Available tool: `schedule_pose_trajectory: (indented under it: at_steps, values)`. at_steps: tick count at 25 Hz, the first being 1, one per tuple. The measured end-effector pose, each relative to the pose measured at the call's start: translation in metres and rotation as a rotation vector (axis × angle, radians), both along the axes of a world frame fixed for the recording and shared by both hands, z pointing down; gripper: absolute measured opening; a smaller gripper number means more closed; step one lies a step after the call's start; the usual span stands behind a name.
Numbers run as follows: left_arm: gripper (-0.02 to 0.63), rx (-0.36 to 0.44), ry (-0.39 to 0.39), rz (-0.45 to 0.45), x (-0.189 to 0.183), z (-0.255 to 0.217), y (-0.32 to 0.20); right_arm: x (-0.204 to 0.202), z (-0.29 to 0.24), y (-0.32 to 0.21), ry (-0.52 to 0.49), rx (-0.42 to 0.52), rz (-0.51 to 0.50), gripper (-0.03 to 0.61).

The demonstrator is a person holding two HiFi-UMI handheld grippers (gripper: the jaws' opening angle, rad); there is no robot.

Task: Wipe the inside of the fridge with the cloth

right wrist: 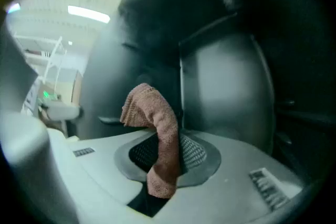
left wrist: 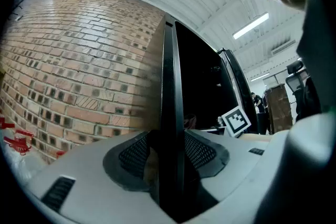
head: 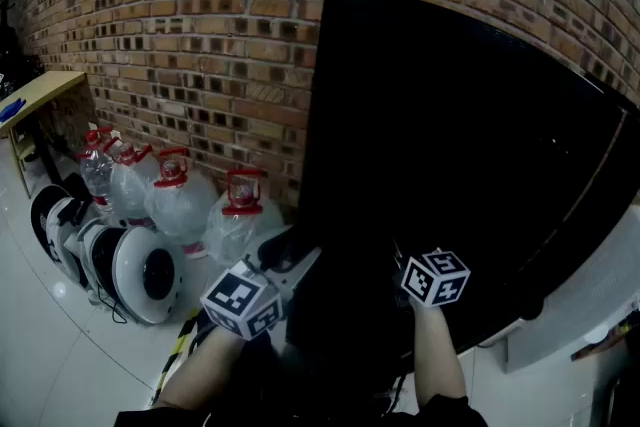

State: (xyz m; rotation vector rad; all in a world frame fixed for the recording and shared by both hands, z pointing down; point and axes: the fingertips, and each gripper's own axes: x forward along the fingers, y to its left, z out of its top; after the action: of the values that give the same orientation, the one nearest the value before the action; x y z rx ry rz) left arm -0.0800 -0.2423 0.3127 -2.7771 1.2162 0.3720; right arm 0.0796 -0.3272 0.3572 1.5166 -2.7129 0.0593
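Right gripper view: cloth (right wrist: 157, 113) pinched in right claw (right wrist: 168, 155), top flopping left; left claw (left wrist: 169, 153) clamps fridge door (left wrist: 170, 71) edge.

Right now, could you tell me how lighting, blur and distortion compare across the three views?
Head view: dim, the fridge a featureless black, brick wall bowed by the lens. Left gripper view: sharp, bright ceiling light, strong fisheye. Right gripper view: soft and smeared, only the cloth fairly clear.

Cloth (right wrist: 160, 134) looks nubby, fridge door (head: 450, 165) glossy, brick wall (head: 200, 35) rough.
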Motion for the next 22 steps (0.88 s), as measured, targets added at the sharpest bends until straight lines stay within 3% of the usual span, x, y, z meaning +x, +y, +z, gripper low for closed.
schedule_pose_trajectory:
  at_steps: [7,15,17,22]
  values:
    - [0.186,0.021,0.035,0.001,-0.006,0.006,0.007,0.022,-0.034,0.086,-0.162,0.132,-0.045,0.078]
    - [0.127,0.078,0.076,0.017,-0.028,0.016,0.042,0.045,-0.029,0.155,-0.114,0.224,0.011,0.078]
    - [0.072,0.086,0.059,0.019,-0.032,0.023,0.057,0.044,-0.025,0.170,-0.101,0.241,0.012,0.078]
    - [0.072,0.079,-0.021,0.025,-0.033,0.043,0.090,0.042,-0.012,0.202,-0.064,0.259,0.034,0.078]
